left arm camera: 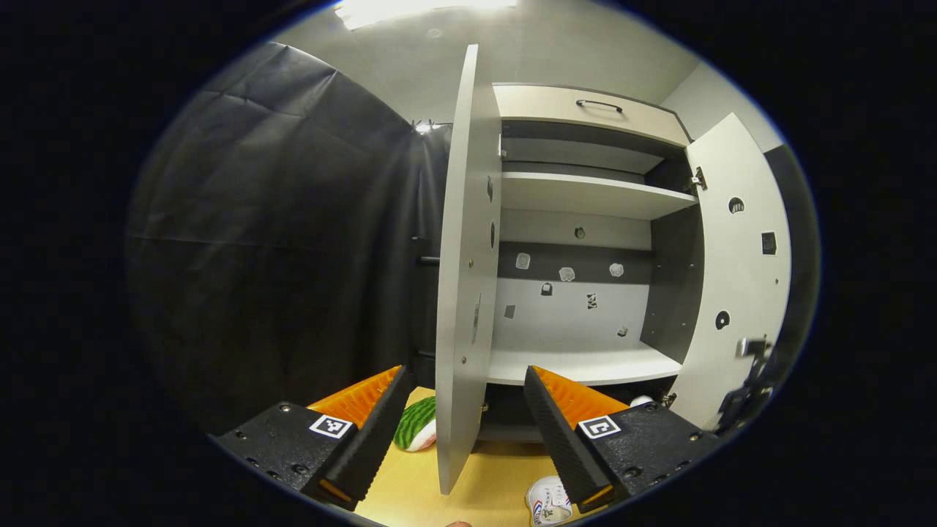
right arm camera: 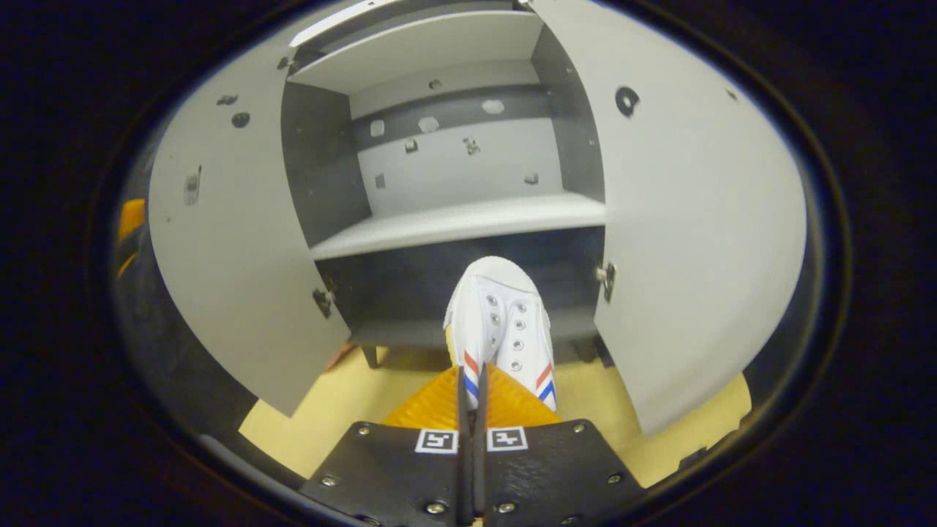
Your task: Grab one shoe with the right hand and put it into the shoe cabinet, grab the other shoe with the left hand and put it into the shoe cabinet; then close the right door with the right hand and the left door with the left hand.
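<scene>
My right gripper (right arm camera: 472, 384) is shut on the heel rim of a white shoe (right arm camera: 501, 322) with red and blue stripes. The shoe's toe points into the dark bottom compartment (right arm camera: 410, 289) of the shoe cabinet. Both doors stand open: the left door (right arm camera: 227, 249) and the right door (right arm camera: 695, 219). My left gripper (left arm camera: 465, 375) is open and holds nothing, its fingers either side of the left door's edge (left arm camera: 465, 256). The other white shoe (left arm camera: 549, 503) lies on the floor just below my left gripper. The right gripper (left arm camera: 747, 388) shows dark and blurred by the right door (left arm camera: 739, 271).
The cabinet has a white lower shelf (left arm camera: 578, 364), an upper shelf (left arm camera: 585, 194) and a top drawer with a dark handle (left arm camera: 599, 105). A green striped object (left arm camera: 416, 424) lies on the yellow floor (left arm camera: 417, 490) left of the door. Black cloth (left arm camera: 278, 241) hangs to the left.
</scene>
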### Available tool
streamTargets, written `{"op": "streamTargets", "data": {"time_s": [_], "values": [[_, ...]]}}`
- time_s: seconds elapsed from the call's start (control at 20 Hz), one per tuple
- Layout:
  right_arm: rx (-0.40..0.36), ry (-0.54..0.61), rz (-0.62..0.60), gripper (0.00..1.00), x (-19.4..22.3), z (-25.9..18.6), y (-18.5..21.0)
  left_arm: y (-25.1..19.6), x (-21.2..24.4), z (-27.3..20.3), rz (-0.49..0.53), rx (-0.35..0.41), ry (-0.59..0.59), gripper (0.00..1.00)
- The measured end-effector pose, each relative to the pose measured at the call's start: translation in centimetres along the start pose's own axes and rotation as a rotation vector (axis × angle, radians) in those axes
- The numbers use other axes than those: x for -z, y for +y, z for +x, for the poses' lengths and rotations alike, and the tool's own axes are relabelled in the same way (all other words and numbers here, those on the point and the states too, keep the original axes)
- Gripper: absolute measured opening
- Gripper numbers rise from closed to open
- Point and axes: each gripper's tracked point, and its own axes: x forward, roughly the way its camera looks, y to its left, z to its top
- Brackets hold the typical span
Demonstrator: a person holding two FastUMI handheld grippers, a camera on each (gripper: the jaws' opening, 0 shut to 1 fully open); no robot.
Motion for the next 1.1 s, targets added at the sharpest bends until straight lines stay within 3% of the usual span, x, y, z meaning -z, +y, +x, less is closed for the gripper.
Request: {"op": "streamTargets", "data": {"time_s": [0.25,0.55,0.8,0.9,1.05,1.1], "values": [[-0.038,-0.173,-0.048,0.00,-11.8,3.3,2.2,0.4,0.2,-0.1,0.004,-0.001,-0.006,0.96],[0.030,-0.218,-0.104,0.00,-20.5,12.8,0.3,1.9,0.4,0.0,0.006,-0.039,-0.016,0.96],[0.098,-0.155,-0.123,0.04,-21.4,20.4,-1.7,4.8,0.7,-0.2,0.007,-0.130,-0.012,0.96],[0.120,-0.121,-0.123,0.00,-21.1,22.8,-2.6,5.6,1.0,-0.3,0.006,-0.158,-0.004,0.96],[0.134,-0.086,-0.104,0.00,-20.2,24.8,-3.1,6.3,1.4,-0.3,0.008,-0.181,0.006,0.93],[0.129,-0.071,-0.098,0.01,-19.7,25.0,-3.1,6.4,1.5,-0.3,0.007,-0.183,0.009,0.96]]}}
